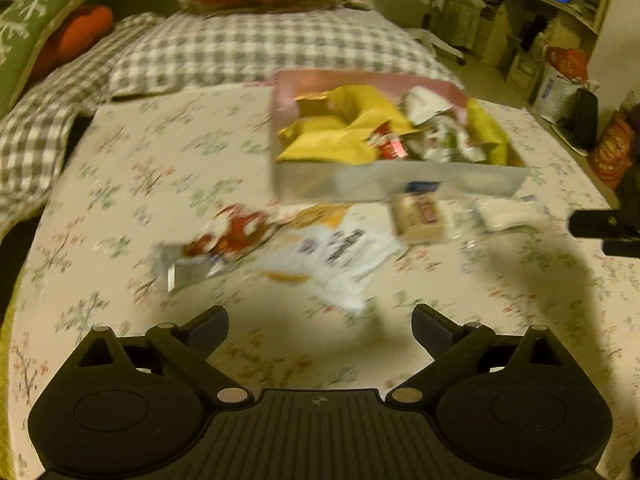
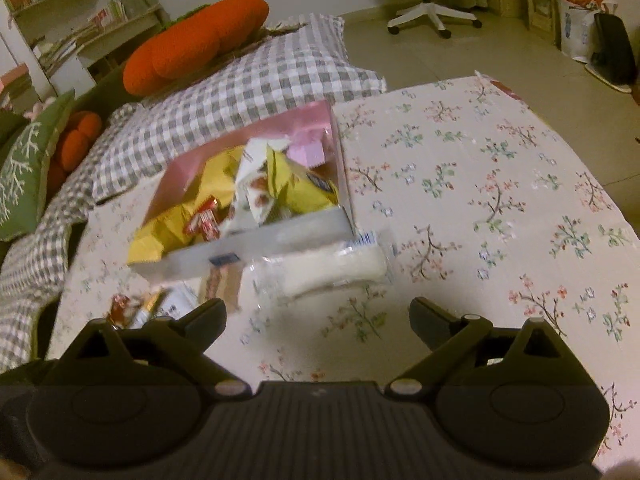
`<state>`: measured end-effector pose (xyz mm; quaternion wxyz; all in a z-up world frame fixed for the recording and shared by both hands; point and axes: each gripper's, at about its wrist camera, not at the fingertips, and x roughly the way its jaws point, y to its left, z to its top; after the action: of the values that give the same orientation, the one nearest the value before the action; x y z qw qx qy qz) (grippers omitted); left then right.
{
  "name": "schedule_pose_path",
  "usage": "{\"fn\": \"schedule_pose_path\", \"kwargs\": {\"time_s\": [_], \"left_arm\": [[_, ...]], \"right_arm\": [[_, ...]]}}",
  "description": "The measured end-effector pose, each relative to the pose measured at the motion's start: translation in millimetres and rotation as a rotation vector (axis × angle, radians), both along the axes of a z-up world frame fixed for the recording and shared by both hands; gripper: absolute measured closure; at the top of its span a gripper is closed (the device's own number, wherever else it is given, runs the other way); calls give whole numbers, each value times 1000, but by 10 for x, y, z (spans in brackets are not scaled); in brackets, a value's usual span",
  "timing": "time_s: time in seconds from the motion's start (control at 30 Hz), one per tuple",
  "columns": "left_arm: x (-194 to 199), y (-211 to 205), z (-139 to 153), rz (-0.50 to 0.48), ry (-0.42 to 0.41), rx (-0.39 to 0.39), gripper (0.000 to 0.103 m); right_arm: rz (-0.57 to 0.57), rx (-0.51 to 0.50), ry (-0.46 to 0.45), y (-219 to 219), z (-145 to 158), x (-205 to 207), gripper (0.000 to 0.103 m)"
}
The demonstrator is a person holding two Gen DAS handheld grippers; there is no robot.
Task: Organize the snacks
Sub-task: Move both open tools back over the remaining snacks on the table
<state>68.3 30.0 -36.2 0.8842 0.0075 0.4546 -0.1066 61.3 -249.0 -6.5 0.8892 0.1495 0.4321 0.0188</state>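
Note:
A shallow pink-and-grey box on the floral tablecloth holds several yellow, white and red snack packets. In front of it lie loose snacks: a red-and-white packet, a white packet with dark print, a small beige bar and a clear-wrapped white snack. My left gripper hangs open above the cloth just short of the loose packets, nothing between its fingers. My right gripper is open too, a little short of the white snack; part of it shows at the edge of the left wrist view.
A grey checked blanket with orange cushions lies beyond the table. A green cushion sits to the left. An office chair, bags and shelves stand on the floor at the right. Bare floral cloth spreads right of the box.

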Motion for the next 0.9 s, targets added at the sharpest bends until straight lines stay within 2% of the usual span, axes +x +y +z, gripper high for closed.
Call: {"fn": "schedule_pose_path", "kwargs": {"time_s": [0.2, 0.33, 0.5, 0.7, 0.8, 0.9], "left_arm": [[25, 330, -149, 45, -5, 90, 4], [64, 548, -233, 59, 8, 79, 4], [132, 657, -290, 52, -26, 94, 4], [260, 713, -309, 50, -72, 57, 6], [300, 729, -316, 12, -113, 20, 6], [310, 725, -329, -45, -158, 19, 9]], "right_arm": [[53, -86, 48, 68, -108, -1, 5], [127, -152, 60, 149, -191, 15, 4], [211, -163, 89, 312, -286, 62, 5], [322, -78, 97, 617, -319, 123, 7], [392, -25, 98, 811, -339, 168, 13], [460, 1, 88, 1012, -358, 210, 19]]}}
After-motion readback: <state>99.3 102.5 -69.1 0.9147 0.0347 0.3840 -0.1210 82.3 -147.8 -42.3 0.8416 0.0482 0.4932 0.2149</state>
